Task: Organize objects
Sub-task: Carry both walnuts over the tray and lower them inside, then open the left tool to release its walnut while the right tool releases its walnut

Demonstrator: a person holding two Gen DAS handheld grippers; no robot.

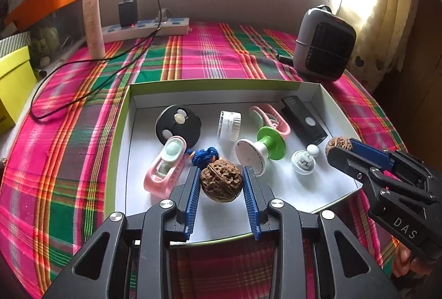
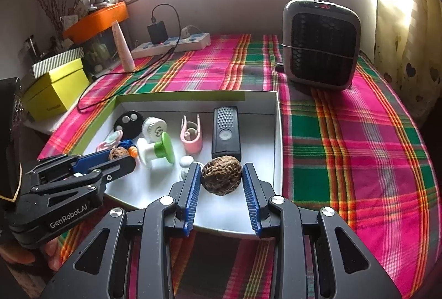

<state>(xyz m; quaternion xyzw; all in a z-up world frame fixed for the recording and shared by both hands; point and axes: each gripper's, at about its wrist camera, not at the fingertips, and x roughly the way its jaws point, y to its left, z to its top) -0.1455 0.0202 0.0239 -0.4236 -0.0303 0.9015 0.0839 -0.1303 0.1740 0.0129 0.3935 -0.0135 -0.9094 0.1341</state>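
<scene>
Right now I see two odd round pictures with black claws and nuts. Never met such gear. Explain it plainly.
No robot here: a person holds a two-finger gripper in each hand, each with a fisheye camera looking along its fingers. One picture is from the left gripper, the other from the right gripper. Each is shut on a walnut, the left walnut and the right walnut, over a shallow tray of small items on a plaid cloth. A heater and a power strip stand behind.

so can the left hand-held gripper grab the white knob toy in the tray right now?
Probably not: the left hand-held gripper already holds a walnut, so its jaws aren't free for the knob toy.
</scene>
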